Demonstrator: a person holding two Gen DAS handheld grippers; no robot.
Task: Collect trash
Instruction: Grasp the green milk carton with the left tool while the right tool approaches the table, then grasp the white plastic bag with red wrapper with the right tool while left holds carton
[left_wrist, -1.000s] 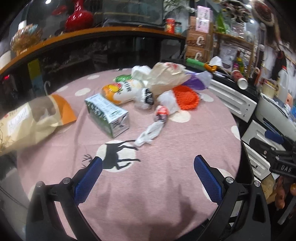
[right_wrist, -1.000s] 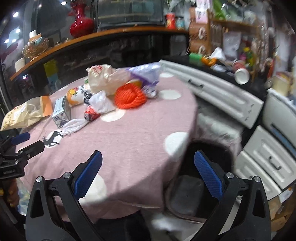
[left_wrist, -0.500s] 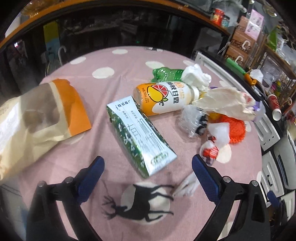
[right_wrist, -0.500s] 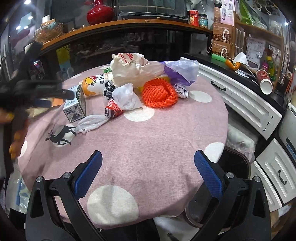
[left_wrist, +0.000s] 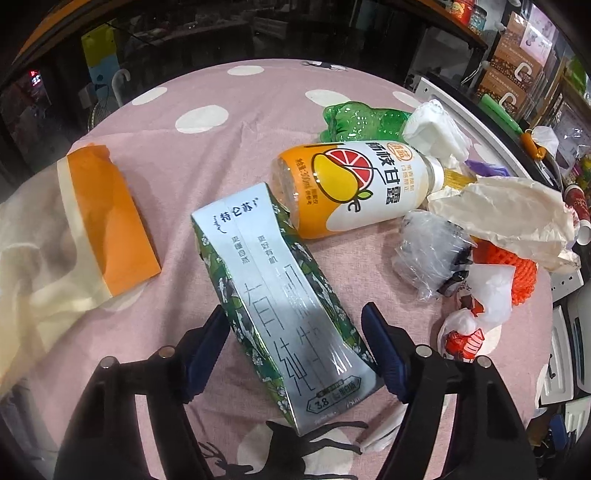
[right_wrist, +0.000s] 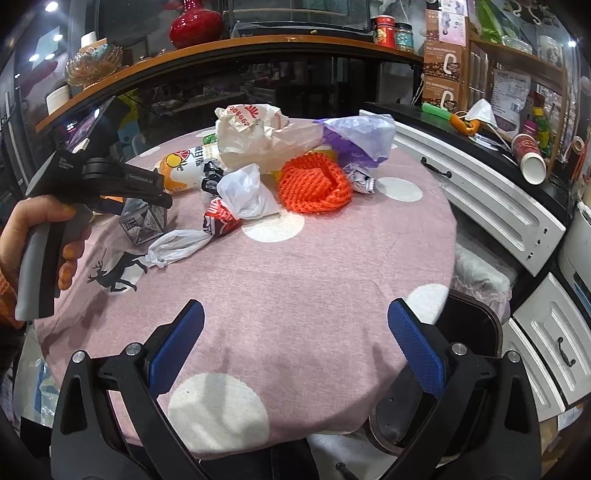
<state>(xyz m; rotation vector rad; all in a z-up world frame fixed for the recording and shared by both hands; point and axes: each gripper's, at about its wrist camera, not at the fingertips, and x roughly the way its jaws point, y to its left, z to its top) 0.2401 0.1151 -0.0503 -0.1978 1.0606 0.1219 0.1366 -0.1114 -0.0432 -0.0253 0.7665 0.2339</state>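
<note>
A silver and green milk carton (left_wrist: 284, 314) lies on the pink dotted tablecloth (left_wrist: 221, 110). My left gripper (left_wrist: 295, 343) is open with its blue pads on either side of the carton, close to its sides; I cannot tell whether they touch. It also shows from the side in the right wrist view (right_wrist: 110, 181), over the carton (right_wrist: 142, 221). An orange juice bottle (left_wrist: 354, 188), a crushed green bottle (left_wrist: 358, 118), plastic bags and an orange net (right_wrist: 314, 184) lie in a heap. My right gripper (right_wrist: 295, 343) is open and empty above the table's near edge.
A paper bag with an orange band (left_wrist: 74, 229) lies at the table's left. A dark bin (right_wrist: 469, 354) stands on the floor to the right of the table, next to white drawers (right_wrist: 498, 206). A shelf with a red vase (right_wrist: 195, 26) runs behind.
My left gripper has moved forward and down over the milk carton and narrowed, so its pads now flank the carton. My right gripper has held its place.
</note>
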